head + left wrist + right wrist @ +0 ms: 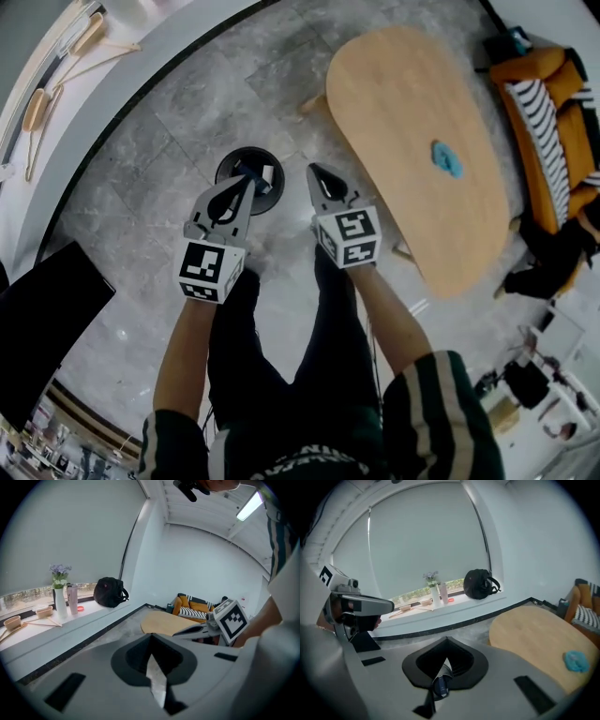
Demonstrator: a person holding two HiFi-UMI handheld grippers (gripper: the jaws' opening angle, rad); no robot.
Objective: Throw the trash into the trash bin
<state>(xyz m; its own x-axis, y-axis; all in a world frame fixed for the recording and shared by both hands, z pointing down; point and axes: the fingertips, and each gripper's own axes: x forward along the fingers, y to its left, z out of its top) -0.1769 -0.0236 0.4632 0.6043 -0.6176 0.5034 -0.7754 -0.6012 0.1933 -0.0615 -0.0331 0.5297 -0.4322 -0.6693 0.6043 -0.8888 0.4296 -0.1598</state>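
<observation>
Our left gripper (248, 181) and right gripper (312, 170) are both pressed together and seem empty, raised near the bin (223, 171), which shows scraps inside. A blue scrap (446, 157) lies on the table (403, 94). It looks like the next pickup, so the right jaws must spread first.

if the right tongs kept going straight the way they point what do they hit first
Most likely the bare grey floor ahead of the right tongs, beside the table, short of the window ledge; depth is unclear.
</observation>
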